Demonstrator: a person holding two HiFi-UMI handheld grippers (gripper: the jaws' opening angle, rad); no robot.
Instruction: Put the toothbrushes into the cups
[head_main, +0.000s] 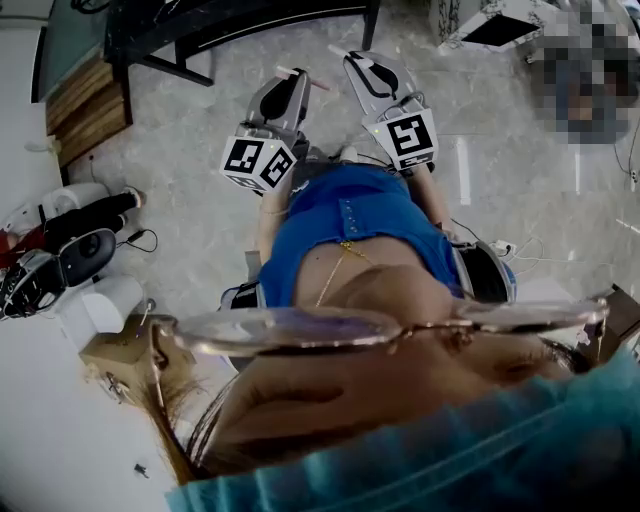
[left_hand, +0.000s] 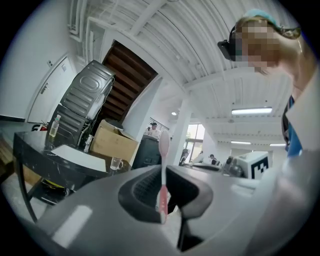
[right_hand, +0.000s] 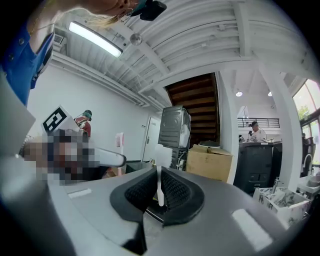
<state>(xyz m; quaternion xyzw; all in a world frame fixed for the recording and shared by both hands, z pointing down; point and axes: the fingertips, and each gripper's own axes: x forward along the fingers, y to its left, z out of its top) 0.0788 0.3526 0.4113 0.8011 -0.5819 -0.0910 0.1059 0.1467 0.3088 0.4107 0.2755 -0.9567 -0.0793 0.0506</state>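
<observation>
**Operator:** What has my left gripper got?

**Spotter:** Your left gripper (left_hand: 162, 192) is clamped on a pink toothbrush (left_hand: 163, 150). The jaws pinch its handle low down. The bristle end stands up past the fingertips.

**Operator:** And my right?

**Spotter:** Your right gripper (right_hand: 159, 195) is closed on a white toothbrush (right_hand: 162, 154), gripped by the handle with the head sticking up above the jaws. So each brush is in a gripper, not in a cup.

**Operator:** Where are my hands?

**Spotter:** In the head view you hold both grippers out level in front of you, over the pale stone floor (head_main: 200, 200). They sit side by side, near each other but not touching. From the right gripper view, the pink brush head shows off to the left.

**Operator:** Any cup in sight?

**Spotter:** Only a small glass mug (left_hand: 116, 163) in the left gripper view. It is at the right end of a dark table (left_hand: 45, 155), just beside a cardboard box (left_hand: 112, 142) and well apart from your brushes.
</observation>
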